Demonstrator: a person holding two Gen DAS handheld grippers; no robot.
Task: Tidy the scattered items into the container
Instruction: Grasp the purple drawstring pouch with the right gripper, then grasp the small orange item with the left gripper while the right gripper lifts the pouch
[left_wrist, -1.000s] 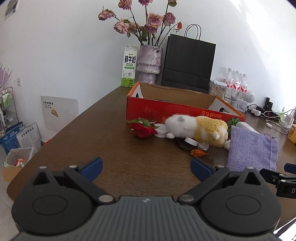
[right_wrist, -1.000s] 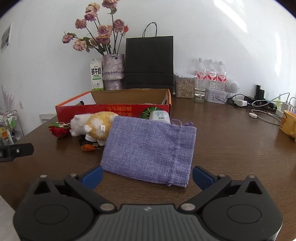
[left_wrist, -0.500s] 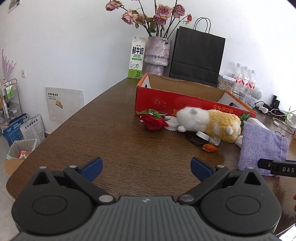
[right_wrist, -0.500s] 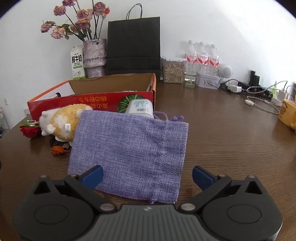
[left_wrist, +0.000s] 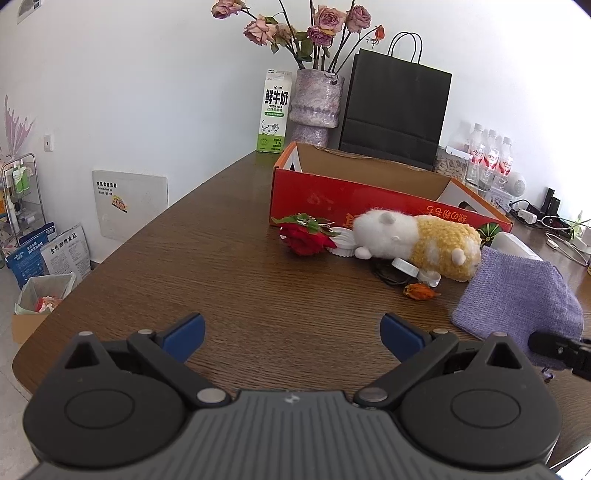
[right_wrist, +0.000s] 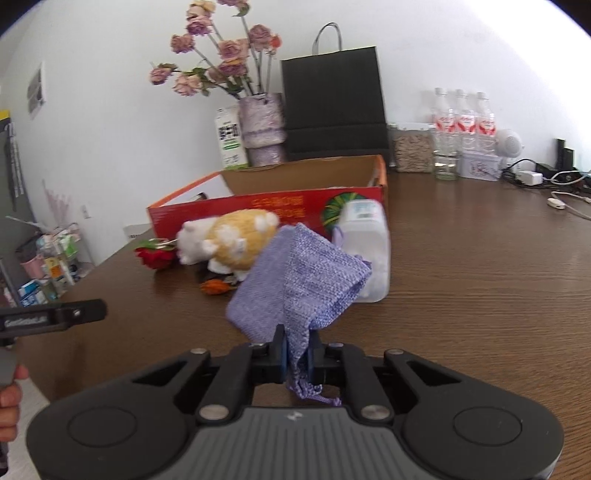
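Brown wood table (left_wrist: 229, 266), white wall (left_wrist: 147, 92)

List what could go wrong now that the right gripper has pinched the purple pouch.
1. The right gripper grips the purple pouch only at its near edge; the cloth may slip out.
2. The hanging pouch could brush the white container or plush toy on its way up.
3. It must clear the red box's front wall.
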